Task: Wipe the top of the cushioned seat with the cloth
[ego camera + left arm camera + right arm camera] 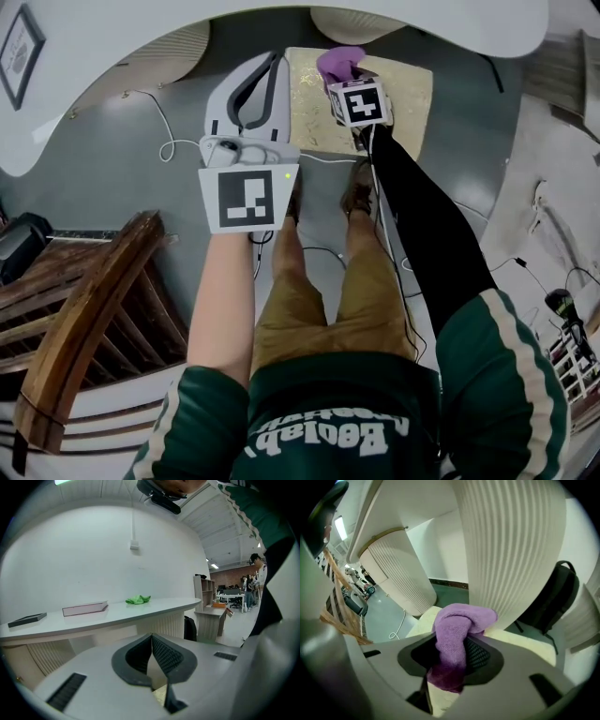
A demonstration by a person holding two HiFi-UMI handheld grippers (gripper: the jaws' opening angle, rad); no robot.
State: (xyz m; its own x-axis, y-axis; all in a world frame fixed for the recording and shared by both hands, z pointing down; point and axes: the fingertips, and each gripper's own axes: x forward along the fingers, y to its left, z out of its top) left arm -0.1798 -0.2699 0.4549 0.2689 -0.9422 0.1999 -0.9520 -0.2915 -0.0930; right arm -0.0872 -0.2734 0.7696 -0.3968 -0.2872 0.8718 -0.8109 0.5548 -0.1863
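Observation:
The cream cushioned seat (403, 98) stands on the floor ahead of my feet. A purple cloth (339, 63) lies bunched on its far left part, and my right gripper (345, 77) is shut on it. In the right gripper view the cloth (454, 630) hangs folded between the jaws of the right gripper (454, 641), with the seat (525, 646) just below. My left gripper (265, 60) hovers over the seat's left edge. Its jaws meet with nothing between them in the left gripper view (151, 637), where a sliver of the seat (160, 696) shows underneath.
A curved white counter (84, 66) on ribbed pillars (511, 541) wraps round behind the seat. A black backpack (551, 597) leans by the pillar. A wooden chair (84, 319) stands at my left. Cables (169, 145) cross the floor. A green cloth (138, 600) and a flat box (85, 608) lie on the counter.

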